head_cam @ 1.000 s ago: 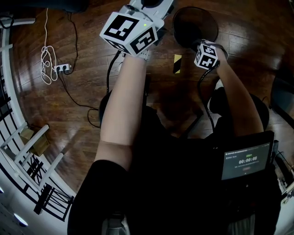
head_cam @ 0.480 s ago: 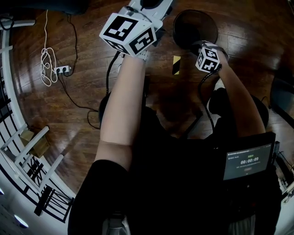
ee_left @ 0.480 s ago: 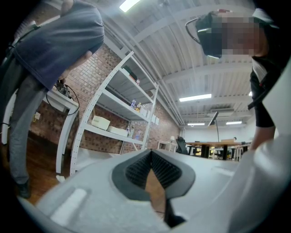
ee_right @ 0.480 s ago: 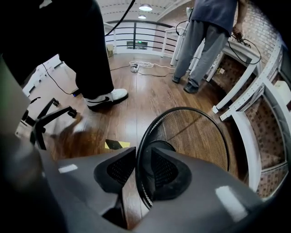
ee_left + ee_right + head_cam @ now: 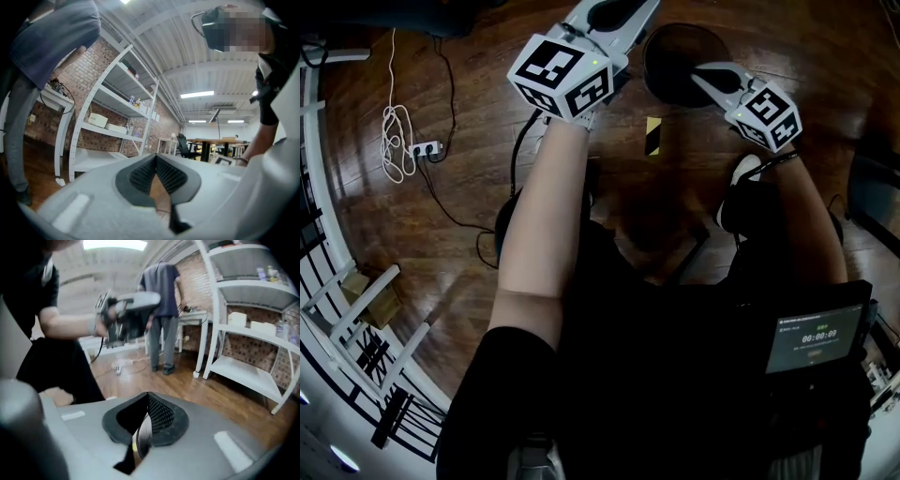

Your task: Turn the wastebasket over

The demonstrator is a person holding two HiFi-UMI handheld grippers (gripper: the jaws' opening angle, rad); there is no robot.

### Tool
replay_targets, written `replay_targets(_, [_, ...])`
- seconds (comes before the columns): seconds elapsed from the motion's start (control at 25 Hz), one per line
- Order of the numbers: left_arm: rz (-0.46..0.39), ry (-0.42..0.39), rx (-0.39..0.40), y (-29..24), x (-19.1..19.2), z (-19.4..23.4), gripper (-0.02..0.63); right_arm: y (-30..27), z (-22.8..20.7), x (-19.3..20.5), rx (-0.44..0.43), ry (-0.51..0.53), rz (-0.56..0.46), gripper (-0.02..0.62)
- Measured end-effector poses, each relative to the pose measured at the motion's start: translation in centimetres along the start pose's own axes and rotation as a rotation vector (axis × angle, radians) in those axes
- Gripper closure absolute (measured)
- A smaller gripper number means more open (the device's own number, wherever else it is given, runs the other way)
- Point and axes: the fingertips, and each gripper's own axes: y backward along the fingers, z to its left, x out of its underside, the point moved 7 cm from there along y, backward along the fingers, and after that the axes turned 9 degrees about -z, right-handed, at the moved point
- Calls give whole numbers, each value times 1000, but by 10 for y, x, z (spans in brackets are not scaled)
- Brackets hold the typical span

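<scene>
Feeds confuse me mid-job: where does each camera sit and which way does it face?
Head view: on the person's head, looking steeply down at the floor and wastebasket; left arm, right arm, left tongs, right tongs show.
Left gripper view: on the left tongs, facing level toward shelves; shut tongs, right arm show.
Right gripper view: on the right tongs, facing across the floor; shut tongs, left arm show.
Shared: head and right gripper views both show left tongs.

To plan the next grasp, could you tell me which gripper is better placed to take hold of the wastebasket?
Right, probably. The right gripper points down at the wastebasket, fingers just closed on nothing; the left gripper points level at shelves, away from it.
</scene>
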Motion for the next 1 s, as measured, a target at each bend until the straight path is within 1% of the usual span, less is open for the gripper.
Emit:
replay_targets(0.08, [15, -17, 21, -5, -8, -13, 604, 30, -7, -49, 39, -70, -157, 586])
replay_targets(0.16, [12, -20, 37, -8, -12, -26, 604, 56, -6, -84, 46, -118, -239, 586])
replay_targets(0.24, [20, -30, 54, -8, -7, -35, 604, 80, -1, -101, 68, -131, -298, 586])
replay_targets(0.36, [58, -61, 71, -9, 4, -45, 604, 109, 1, -103, 162, -101, -383, 586])
replay_targets(0.44, [53, -52, 72, -11, 7, -52, 604, 115, -4, -95, 200, -126, -425, 586])
replay_targets(0.52, [48, -45, 72, -11, 8, -58, 604, 110, -9, -92, 202, -151, -455, 586])
replay_targets(0.56, [52, -49, 73, -11, 10, -61, 604, 107, -11, -94, 203, -144, -470, 586])
replay_targets(0.76, [66, -69, 82, -21, 18, -81, 604, 122, -12, -105, 225, -66, -548, 586])
replay_targets(0.92, [64, -71, 87, -16, 21, -86, 604, 121, 0, -103, 207, 12, -530, 586])
replay_targets(1.0, [52, -71, 88, -11, 21, -91, 604, 121, 6, -101, 206, 20, -533, 586])
